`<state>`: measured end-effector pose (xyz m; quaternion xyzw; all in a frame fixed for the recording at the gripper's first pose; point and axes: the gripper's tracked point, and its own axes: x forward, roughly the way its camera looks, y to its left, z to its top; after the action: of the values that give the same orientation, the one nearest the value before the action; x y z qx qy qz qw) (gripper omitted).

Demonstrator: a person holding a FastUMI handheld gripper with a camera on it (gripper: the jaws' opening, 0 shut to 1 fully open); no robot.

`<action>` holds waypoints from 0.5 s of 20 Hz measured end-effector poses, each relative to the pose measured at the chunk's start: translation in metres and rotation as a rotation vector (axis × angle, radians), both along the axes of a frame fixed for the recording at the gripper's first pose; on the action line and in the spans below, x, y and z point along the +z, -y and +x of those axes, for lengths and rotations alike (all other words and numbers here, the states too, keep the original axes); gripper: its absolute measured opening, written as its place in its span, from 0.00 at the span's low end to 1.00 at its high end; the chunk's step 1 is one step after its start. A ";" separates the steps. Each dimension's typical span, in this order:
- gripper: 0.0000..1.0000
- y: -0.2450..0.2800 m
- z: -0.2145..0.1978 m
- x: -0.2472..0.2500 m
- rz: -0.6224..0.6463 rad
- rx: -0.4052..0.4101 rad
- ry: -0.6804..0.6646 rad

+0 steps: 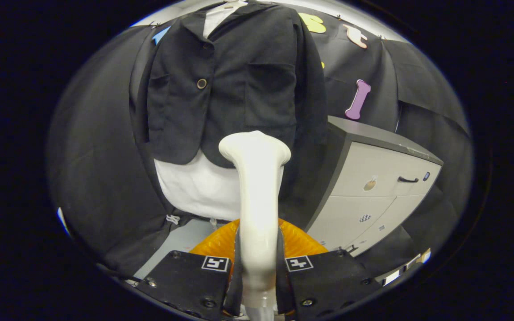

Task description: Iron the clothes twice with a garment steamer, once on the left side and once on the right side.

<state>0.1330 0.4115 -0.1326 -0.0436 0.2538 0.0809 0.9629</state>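
Black jacket over a white garment, with a cream-white steamer in front.
The jacket is plain black with one small brown button. The steamer's handle and flared head are glossy cream-white, held between the two fingers of the hand-held gripper, whose fingers each carry a black-and-white square marker. An orange ribbed piece sits behind them. The cabinet has pale grey drawer fronts, a dark grey top and a black handle.

Gripper level, pointing forward; both fingers clamped on steamer handle, one each side.
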 end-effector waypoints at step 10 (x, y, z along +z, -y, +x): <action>0.33 -0.014 -0.027 0.001 -0.020 0.022 0.008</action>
<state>0.1059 0.4253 -0.1312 -0.0561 0.2500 0.0886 0.9625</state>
